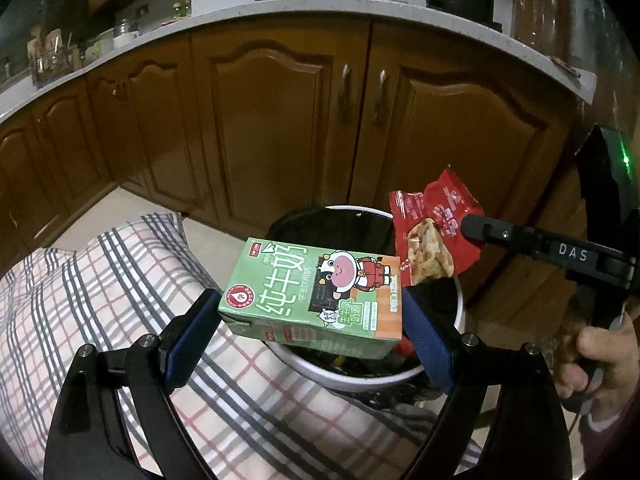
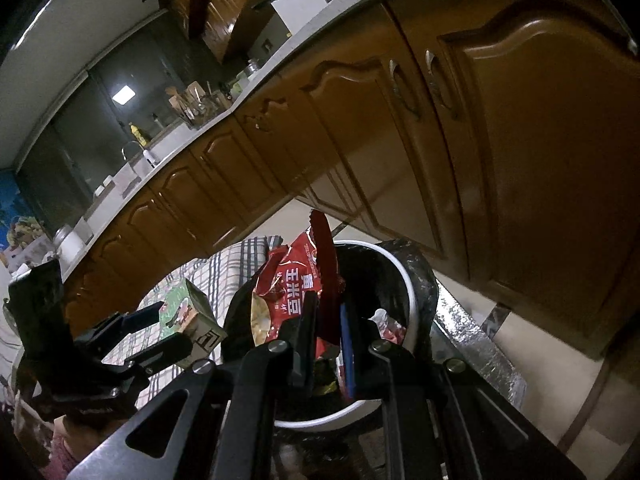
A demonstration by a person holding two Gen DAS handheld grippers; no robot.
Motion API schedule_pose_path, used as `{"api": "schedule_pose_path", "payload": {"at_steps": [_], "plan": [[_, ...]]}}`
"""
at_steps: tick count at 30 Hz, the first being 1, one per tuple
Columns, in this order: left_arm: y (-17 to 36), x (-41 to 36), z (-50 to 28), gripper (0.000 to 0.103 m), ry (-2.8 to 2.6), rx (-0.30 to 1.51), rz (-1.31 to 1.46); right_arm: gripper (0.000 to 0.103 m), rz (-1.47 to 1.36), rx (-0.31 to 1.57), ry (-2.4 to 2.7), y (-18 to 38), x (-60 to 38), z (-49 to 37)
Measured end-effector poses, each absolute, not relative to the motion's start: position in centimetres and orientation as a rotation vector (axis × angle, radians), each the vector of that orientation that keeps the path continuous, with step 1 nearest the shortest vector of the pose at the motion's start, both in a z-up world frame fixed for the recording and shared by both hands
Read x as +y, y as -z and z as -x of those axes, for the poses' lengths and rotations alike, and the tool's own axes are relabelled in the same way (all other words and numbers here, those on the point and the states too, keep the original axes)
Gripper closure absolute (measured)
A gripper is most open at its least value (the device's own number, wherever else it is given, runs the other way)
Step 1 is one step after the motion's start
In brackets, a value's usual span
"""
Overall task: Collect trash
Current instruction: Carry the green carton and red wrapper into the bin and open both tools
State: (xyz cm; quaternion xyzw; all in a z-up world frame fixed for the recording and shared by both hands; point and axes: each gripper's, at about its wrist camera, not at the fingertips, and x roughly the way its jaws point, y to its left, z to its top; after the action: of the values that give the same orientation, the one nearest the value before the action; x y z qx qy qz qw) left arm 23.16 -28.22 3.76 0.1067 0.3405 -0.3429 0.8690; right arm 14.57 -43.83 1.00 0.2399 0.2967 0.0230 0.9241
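Milk carton [image 1: 316, 294] clamped endwise in left gripper [image 1: 316, 320] jaws over bin [image 1: 360, 376] rim, red wrapper [image 2: 296, 292] pinched in right gripper [image 2: 326, 344] jaws above; near-edge release risks carton tipping onto checked cloth [image 1: 100, 300].

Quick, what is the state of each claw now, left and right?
Left claw: closed on the green milk carton.
Right claw: closed on the red snack wrapper, above the trash bin.

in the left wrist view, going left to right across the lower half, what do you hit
plaid cloth → left gripper gripping the green milk carton → red snack wrapper over the trash bin → right gripper → person's hand
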Motion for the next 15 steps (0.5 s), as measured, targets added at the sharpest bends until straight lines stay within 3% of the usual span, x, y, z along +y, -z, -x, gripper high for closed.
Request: {"api": "schedule_pose_path", "payload": {"at_steps": [15], "plan": [[-1.7,-30.8,-24.9,0.012,0.721,0.77,-0.29,0.093,-0.446,0.669,-0.026,0.0,-44.2,-16.7]]}}
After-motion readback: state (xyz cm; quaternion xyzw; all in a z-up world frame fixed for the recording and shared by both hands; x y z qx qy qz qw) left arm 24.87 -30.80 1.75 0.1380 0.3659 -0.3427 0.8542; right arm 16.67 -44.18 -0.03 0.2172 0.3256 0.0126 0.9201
